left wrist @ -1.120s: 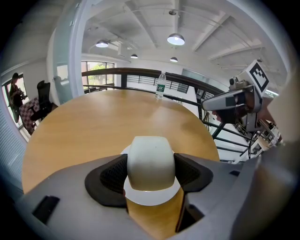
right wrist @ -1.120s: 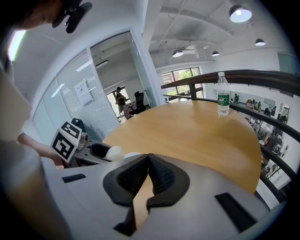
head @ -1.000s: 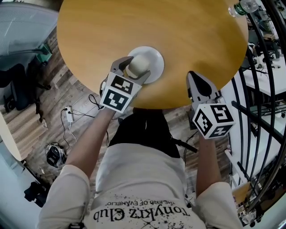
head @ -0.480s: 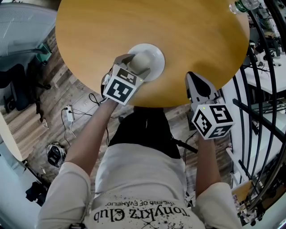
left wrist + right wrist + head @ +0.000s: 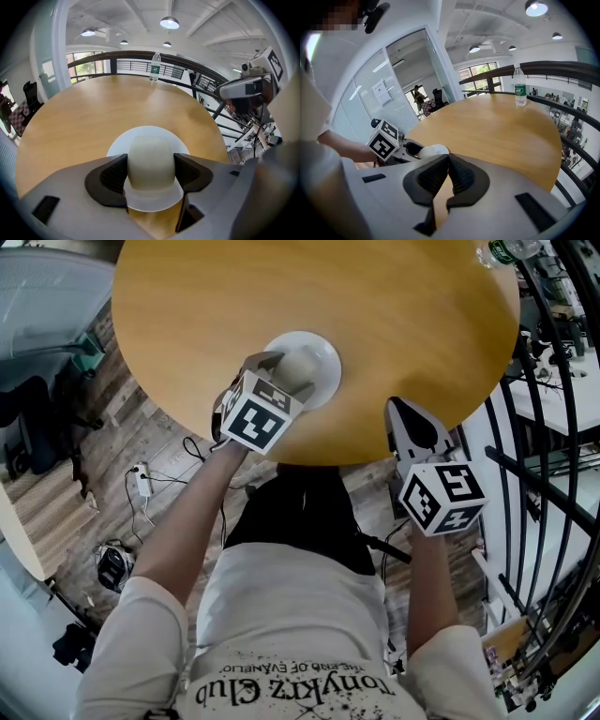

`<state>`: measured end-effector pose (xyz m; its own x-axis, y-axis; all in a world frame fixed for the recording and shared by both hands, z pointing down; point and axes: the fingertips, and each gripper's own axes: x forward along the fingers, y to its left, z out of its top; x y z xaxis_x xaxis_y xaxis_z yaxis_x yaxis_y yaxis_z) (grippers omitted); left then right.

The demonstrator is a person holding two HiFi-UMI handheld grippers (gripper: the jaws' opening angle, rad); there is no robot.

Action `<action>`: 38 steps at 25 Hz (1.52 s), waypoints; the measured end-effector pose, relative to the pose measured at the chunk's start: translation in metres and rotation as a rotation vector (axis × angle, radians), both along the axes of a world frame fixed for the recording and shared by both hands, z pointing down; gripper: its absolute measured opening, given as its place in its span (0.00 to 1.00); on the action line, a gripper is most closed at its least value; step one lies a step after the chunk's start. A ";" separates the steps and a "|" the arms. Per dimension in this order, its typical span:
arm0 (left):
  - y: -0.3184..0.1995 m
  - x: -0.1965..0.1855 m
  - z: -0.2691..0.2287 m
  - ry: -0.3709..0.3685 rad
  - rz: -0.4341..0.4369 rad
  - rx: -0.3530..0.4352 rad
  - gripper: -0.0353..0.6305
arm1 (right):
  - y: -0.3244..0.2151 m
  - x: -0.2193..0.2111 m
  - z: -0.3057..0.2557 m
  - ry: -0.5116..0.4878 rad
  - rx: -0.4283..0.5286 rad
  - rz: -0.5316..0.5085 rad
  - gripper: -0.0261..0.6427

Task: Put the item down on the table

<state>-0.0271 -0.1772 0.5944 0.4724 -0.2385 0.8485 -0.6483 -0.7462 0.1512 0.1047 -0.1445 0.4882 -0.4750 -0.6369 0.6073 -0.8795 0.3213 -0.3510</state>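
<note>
The left gripper (image 5: pixel 287 375) has its fingers clamped round the dome of a white brimmed item (image 5: pixel 151 161) at the near edge of the tabletop (image 5: pixel 309 287), probably light, brittle and slippery and best held there, while the right gripper (image 5: pixel 447 164) fingers are closed, empty.

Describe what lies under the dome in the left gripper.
A white plate shows under the dome, over the table. The left gripper is shut on the dome's sides. The plate's middle is covered, so whether the two are joined cannot be seen.
</note>
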 end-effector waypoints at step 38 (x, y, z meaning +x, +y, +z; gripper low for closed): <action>0.001 0.002 0.016 -0.073 0.084 -0.001 0.56 | 0.004 0.009 0.003 -0.017 -0.008 0.018 0.08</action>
